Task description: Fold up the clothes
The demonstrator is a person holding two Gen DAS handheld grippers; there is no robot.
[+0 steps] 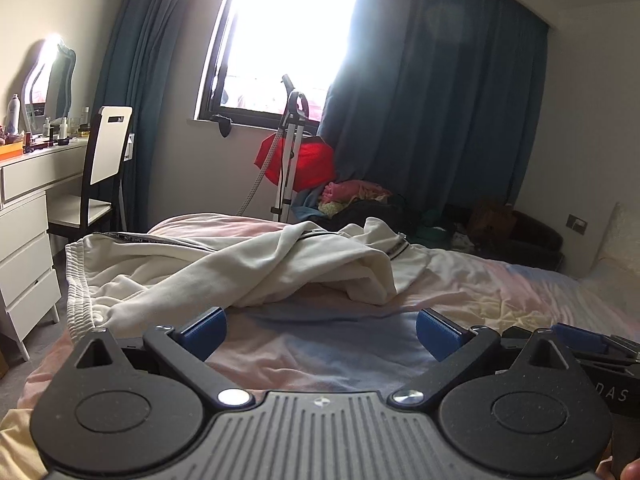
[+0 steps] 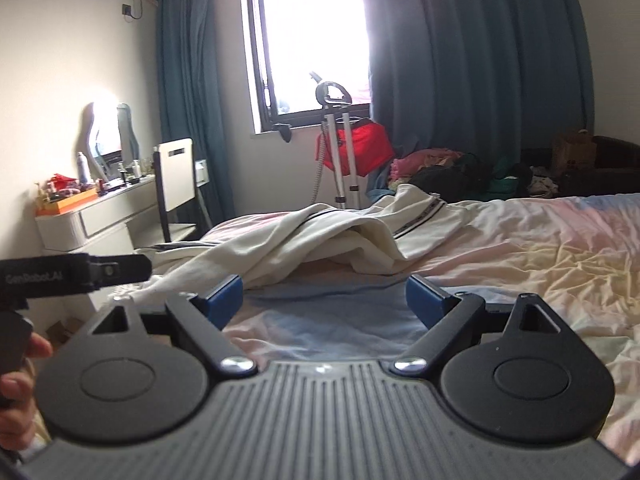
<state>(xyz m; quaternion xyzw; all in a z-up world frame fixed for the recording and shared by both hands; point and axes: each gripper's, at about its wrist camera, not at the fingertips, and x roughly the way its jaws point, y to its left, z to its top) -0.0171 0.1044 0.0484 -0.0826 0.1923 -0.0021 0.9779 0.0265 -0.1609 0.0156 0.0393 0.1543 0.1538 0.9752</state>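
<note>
bedroom, rumpled pastel bedsheet. cream track pants heaped, unfolded. left gripper and right gripper gaping wide, empty. next: probably reach forward, pinch waistband.

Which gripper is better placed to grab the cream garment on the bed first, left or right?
Probably the left. Both grippers are open and empty, but the left gripper has the crumpled cream trousers and their elastic waistband just ahead, while the right gripper mostly faces bare pastel bedsheet.
</note>
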